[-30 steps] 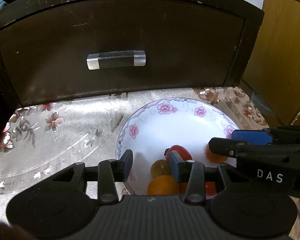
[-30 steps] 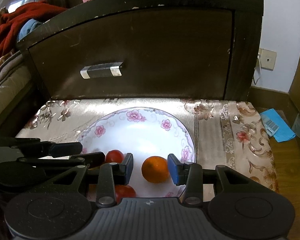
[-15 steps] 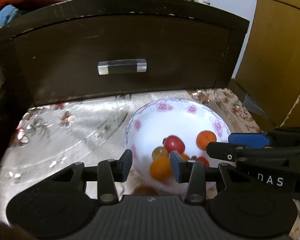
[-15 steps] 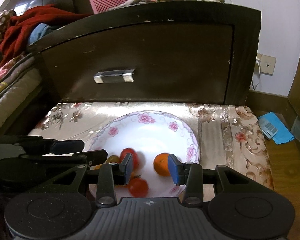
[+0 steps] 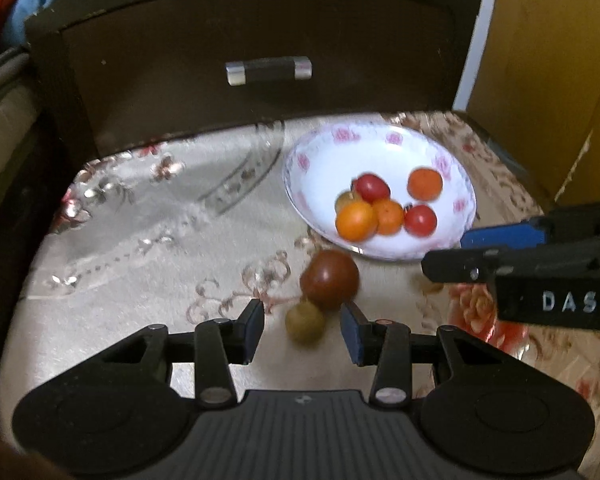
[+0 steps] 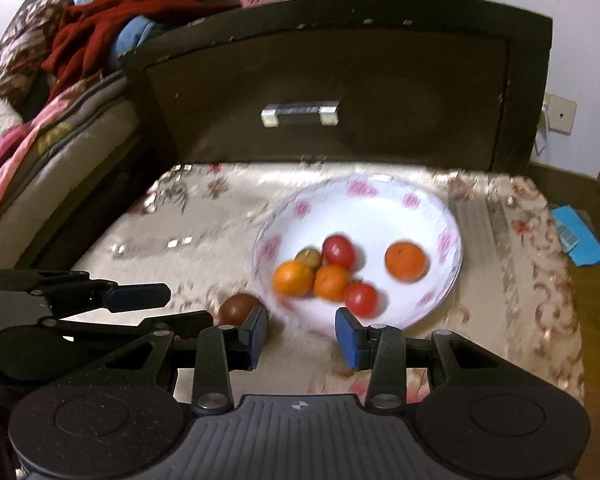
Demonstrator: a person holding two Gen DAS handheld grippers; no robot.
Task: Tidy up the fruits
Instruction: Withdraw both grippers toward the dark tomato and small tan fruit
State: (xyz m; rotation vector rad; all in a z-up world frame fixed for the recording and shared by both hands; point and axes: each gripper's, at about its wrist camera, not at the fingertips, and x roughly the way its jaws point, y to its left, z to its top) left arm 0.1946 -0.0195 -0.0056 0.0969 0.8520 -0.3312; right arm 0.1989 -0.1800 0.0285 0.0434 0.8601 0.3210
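Fruits: six pieces lie in the floral bowl [image 5: 380,160]; a dark red tomato [image 5: 329,280] and a small greenish fruit [image 5: 305,322] lie on the tablecloth [image 5: 148,240] just beside its near rim, probably the last to gather. Left gripper [image 5: 302,330]: wide, empty, greenish fruit between its jaws. Right gripper [image 6: 301,334]: wide, empty, before the bowl. Open cloth lies left; drawer front [image 5: 268,72] close behind.
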